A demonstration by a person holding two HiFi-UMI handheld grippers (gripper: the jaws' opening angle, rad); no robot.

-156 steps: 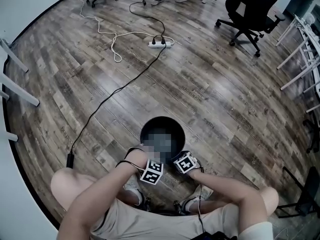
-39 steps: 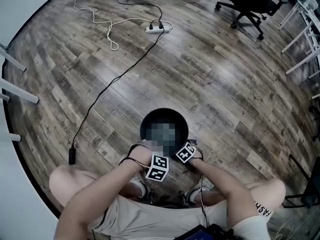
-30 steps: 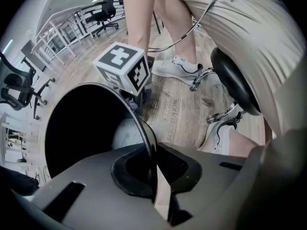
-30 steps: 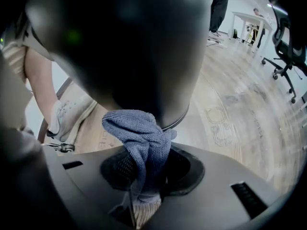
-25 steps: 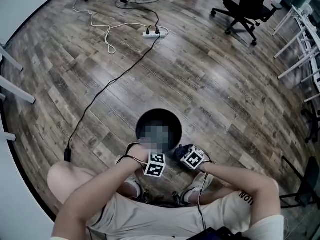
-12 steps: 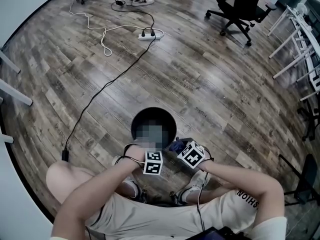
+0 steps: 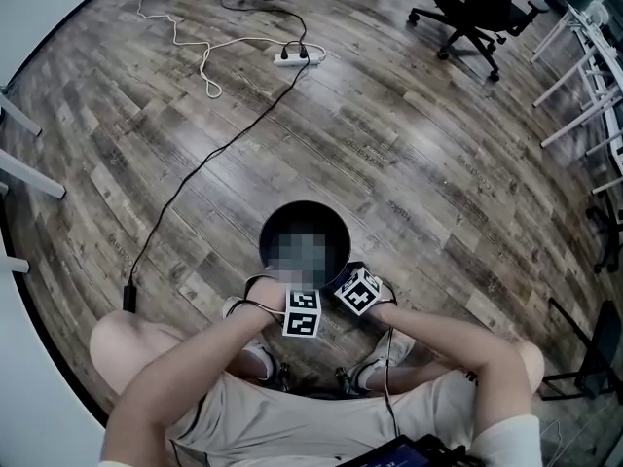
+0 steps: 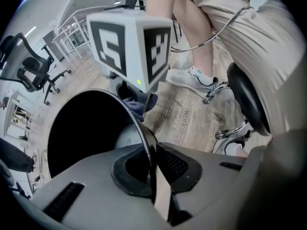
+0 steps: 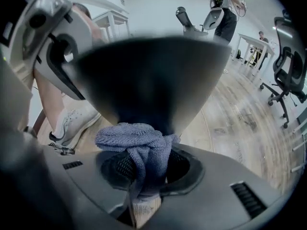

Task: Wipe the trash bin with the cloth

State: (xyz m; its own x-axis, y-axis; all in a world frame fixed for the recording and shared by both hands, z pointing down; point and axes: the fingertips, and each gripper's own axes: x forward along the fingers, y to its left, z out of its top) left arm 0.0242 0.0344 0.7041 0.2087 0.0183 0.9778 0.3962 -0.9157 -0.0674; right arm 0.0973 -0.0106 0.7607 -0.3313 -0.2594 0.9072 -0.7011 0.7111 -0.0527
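Left gripper view shows what the head view hides: the left gripper [image 8: 152, 166] has its jaws nearly together, pinching the thin rim of the black trash bin [image 8: 91, 128] just ahead of it. Right gripper view shows the right gripper [image 9: 144, 176] clamping a bunched blue-grey cloth [image 9: 136, 143] against the bin's outer wall. From above, both forearms [image 7: 204, 358] reach down, with the grippers side by side at the bin's near edge. A floor plank [image 8: 181, 123] beyond the left gripper reads "workshop".
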